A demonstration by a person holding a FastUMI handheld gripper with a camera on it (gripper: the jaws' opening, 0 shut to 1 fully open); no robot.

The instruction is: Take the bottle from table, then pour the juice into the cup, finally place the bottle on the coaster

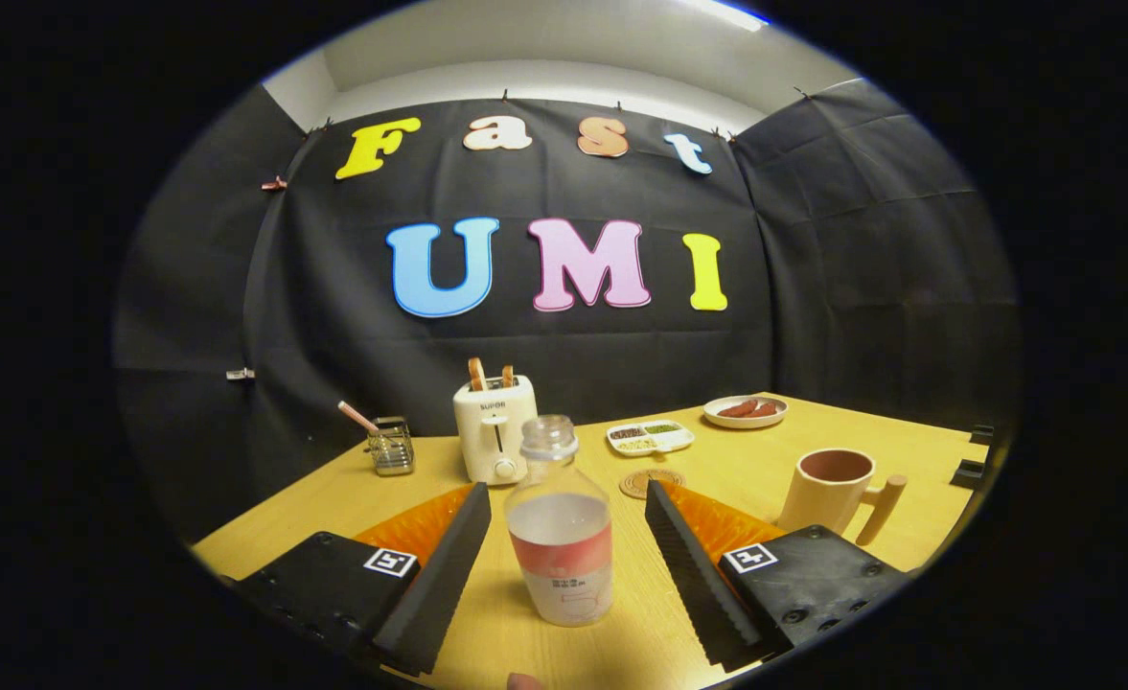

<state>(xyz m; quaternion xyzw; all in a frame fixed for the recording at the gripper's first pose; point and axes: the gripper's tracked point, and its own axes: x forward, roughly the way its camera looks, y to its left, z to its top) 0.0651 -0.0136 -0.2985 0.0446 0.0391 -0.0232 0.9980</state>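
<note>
On wooden table [813,450], gripper [564,522] fingers spread either side of upright clear plastic bottle [561,546]; best squeezed mid-label, level.

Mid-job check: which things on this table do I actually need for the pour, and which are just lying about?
Needed:
- bottle, upright between the open gripper fingers, neither touching it
- cup, to the right beyond the fingers
- coaster, just behind the bottle

Lying about:
- toaster
- divided snack tray
- plate of sausages
- wire holder
</note>
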